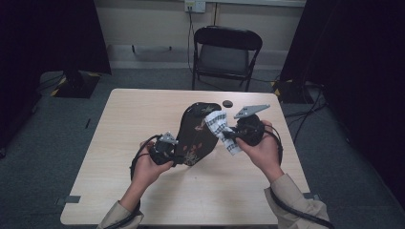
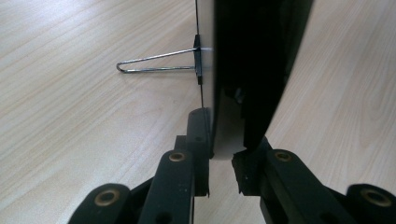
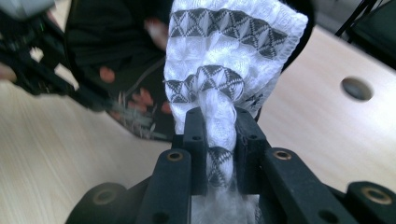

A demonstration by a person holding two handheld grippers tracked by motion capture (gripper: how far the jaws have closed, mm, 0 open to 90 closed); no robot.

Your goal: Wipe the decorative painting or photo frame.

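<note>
High view puts the left tool [image 1: 165, 151] near the middle of the pale wooden tabletop [image 1: 119, 143], clamped on the lower edge of a glossy black oval panel painted with small red and gold motifs [image 1: 193, 136]. Left gripper view shows its jaws pinching that thin edge, with a bent wire stand [image 2: 156, 63] jutting from the panel's back above the wood. Gripping it there appears to brace the black panel tilted up off the tabletop, so its decorated face is presented toward the other hand.

Further right, a white woven cloth with grey diamond bands [image 1: 222, 126] lies against the panel's upper right part. The right tool [image 1: 231, 136] is clenched on a bunched fold of that cloth, as right gripper view makes plain; the gathered wad [image 3: 219, 116] probably gives a firm pad for wiping the lacquered face.

Toward the tabletop's far edge sits a small dark round cap [image 1: 228, 103], apart from both hands.
</note>
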